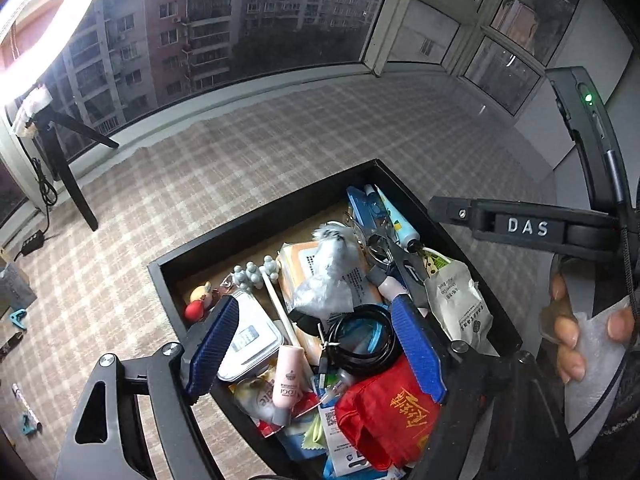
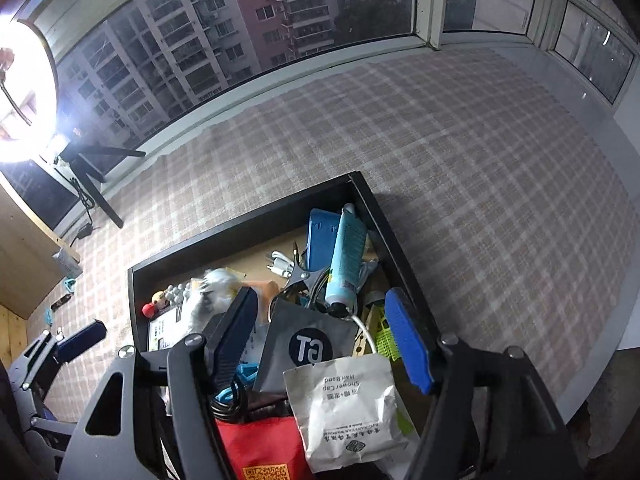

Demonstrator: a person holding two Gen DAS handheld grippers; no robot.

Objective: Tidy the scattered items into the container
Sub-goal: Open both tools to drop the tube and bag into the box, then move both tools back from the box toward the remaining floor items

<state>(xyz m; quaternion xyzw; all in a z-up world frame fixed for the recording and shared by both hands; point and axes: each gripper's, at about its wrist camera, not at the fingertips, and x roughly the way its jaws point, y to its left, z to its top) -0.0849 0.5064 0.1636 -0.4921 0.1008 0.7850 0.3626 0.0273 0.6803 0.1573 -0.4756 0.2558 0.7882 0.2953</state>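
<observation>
A black rectangular box (image 1: pixel 256 216) sits on the plaid cloth and is full of small items: a coiled black cable (image 1: pixel 362 336), a red pouch (image 1: pixel 384 412), a pink tube (image 1: pixel 286 376), a white shower-cap packet (image 1: pixel 456 300), a clear bag (image 1: pixel 326 280). My left gripper (image 1: pixel 316 344) hovers open and empty over the box. In the right wrist view the box (image 2: pixel 248 224) holds a teal tube (image 2: pixel 346 256), a grey packet (image 2: pixel 308 344) and the white packet (image 2: pixel 344 404). My right gripper (image 2: pixel 320 340) hovers open and empty above them.
Loose items lie on the cloth at the far left: a teal clip (image 1: pixel 18 318), a small pen-like stick (image 1: pixel 26 408). A light stand (image 1: pixel 68 168) stands by the window. The other gripper's body (image 1: pixel 520 224) is at the right, and a hand (image 1: pixel 568 332) holds a white sheet.
</observation>
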